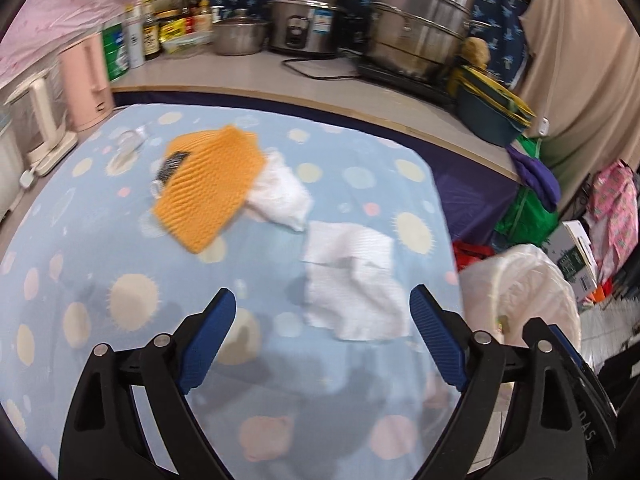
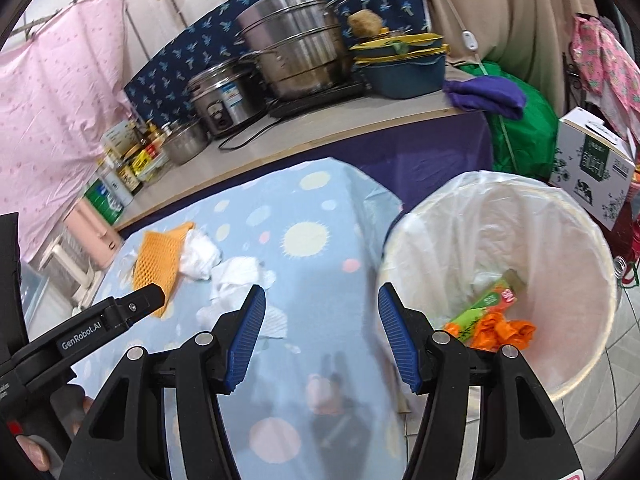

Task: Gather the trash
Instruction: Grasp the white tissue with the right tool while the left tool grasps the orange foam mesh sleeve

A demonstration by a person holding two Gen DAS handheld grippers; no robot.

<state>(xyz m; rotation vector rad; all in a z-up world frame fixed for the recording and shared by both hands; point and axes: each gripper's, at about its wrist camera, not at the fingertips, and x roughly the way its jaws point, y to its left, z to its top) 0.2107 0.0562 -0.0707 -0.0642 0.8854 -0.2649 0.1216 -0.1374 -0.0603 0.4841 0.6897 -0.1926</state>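
— Left wrist view: the blue tablecloth [image 1: 80, 208] fills most of it, and the left gripper [image 1: 322, 312] hangs over it, jaws wide apart, gripping nothing.

— And the trash?

— A flat white tissue [image 1: 352, 280] lies just ahead between its fingers; beyond, a crumpled tissue [image 1: 282, 192] touches an orange foam net [image 1: 208, 184].

— The bin?

— The lined trash bin [image 2: 500, 220] stands right of the table; the right gripper [image 2: 322, 332] hovers empty, jaws apart.

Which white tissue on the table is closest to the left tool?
The flat, unfolded tissue, lying just ahead of the open left tool. The crumpled tissue sits farther off, tucked against the orange foam net.
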